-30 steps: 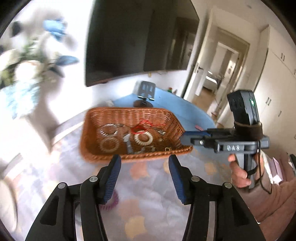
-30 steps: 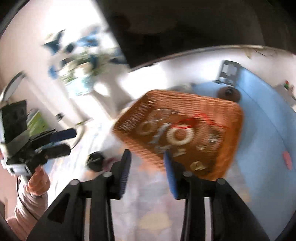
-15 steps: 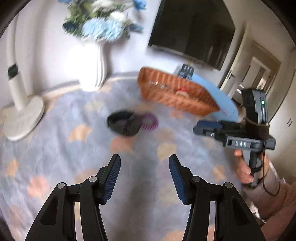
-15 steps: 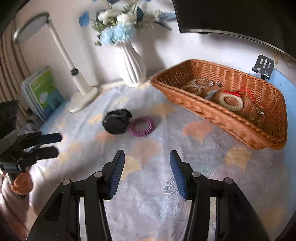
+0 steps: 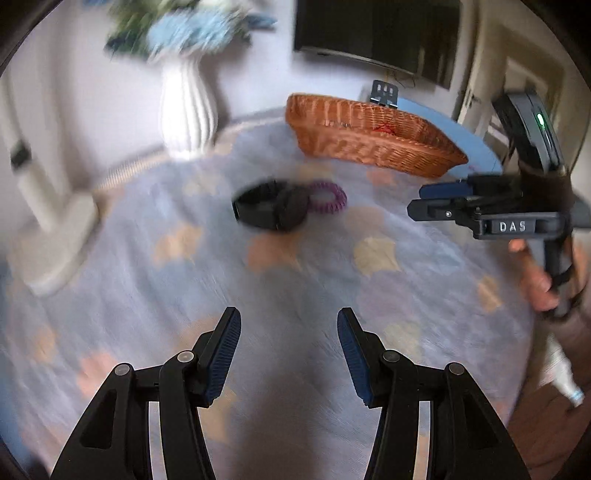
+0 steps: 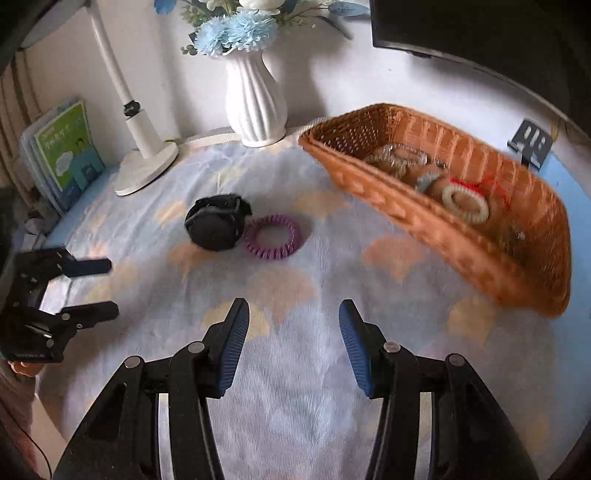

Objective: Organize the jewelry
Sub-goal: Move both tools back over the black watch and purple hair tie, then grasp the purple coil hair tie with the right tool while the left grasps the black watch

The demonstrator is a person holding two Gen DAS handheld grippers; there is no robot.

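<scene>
A purple spiral bracelet (image 6: pixel 272 237) lies on the patterned cloth beside a black watch (image 6: pixel 216 223); both also show in the left wrist view, the bracelet (image 5: pixel 328 197) and the watch (image 5: pixel 271 208). A wicker basket (image 6: pixel 424 229) at the right holds several bracelets, among them a cream beaded one (image 6: pixel 466 204). The basket (image 5: pixel 369 144) is far in the left wrist view. My left gripper (image 5: pixel 289 356) is open and empty above the cloth. My right gripper (image 6: pixel 293 343) is open and empty, short of the bracelet.
A white vase of blue flowers (image 6: pixel 255 99) and a white desk lamp (image 6: pixel 142 147) stand at the back. Books (image 6: pixel 64 151) lean at the far left. A black phone stand (image 6: pixel 532 142) sits behind the basket. A dark TV (image 5: pixel 376 33) hangs on the wall.
Both grippers have pulled back from the basket to over the cloth, bringing the watch and purple bracelet into view. Both stay open and empty.
</scene>
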